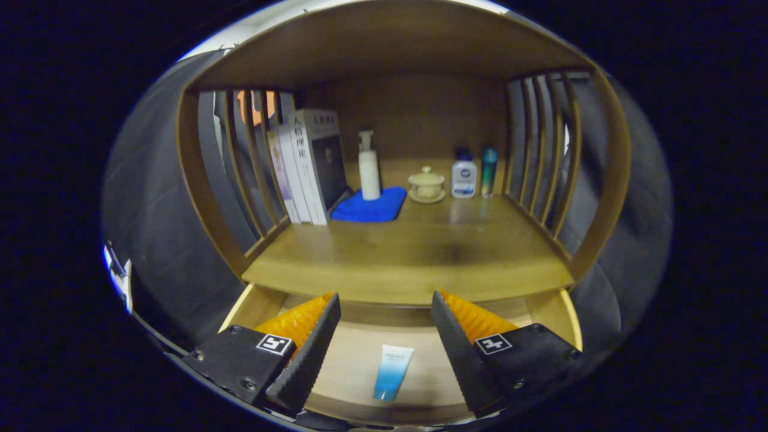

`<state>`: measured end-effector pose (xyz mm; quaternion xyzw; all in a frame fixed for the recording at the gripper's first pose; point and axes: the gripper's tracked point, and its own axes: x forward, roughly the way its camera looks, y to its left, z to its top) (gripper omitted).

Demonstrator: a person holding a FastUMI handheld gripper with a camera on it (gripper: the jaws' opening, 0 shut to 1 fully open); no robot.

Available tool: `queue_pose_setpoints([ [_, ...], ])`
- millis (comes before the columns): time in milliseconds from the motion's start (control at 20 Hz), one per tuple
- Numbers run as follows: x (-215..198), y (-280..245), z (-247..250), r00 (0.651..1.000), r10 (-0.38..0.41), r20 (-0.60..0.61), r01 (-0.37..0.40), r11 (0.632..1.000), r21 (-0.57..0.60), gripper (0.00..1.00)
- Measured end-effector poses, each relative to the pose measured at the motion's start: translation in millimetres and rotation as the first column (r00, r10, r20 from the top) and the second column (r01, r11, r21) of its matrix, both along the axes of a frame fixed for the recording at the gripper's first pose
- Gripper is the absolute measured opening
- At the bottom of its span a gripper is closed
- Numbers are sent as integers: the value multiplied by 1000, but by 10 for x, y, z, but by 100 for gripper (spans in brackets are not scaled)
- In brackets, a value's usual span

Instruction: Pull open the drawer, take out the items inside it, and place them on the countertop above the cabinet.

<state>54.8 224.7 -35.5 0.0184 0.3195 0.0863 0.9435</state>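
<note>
The drawer (255,306) stands pulled out below the wooden countertop (414,258). A white and blue tube (392,372) lies flat on the drawer's floor, between my two fingers and below them. My gripper (385,306) hangs open above the drawer, its fingertips level with the countertop's front edge. Nothing is between the fingers.
On the countertop stand books (306,168) at the left, a white pump bottle (369,168) on a blue cloth (371,205), a lidded cup on a saucer (426,185), and two small bottles (464,175) (489,171) at the right. Slatted side walls (540,168) and a top panel enclose the shelf.
</note>
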Motion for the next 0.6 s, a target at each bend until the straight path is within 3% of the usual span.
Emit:
queue_pose_setpoints([
  [300,33,33,-717,971,1,-240,-12,999,-47,96],
  [450,-144,94,-1042,926,27,-376,-33,999,-11,96],
  [600,-287,52,-1295,875,-22,-483,14,1000,-20,96],
])
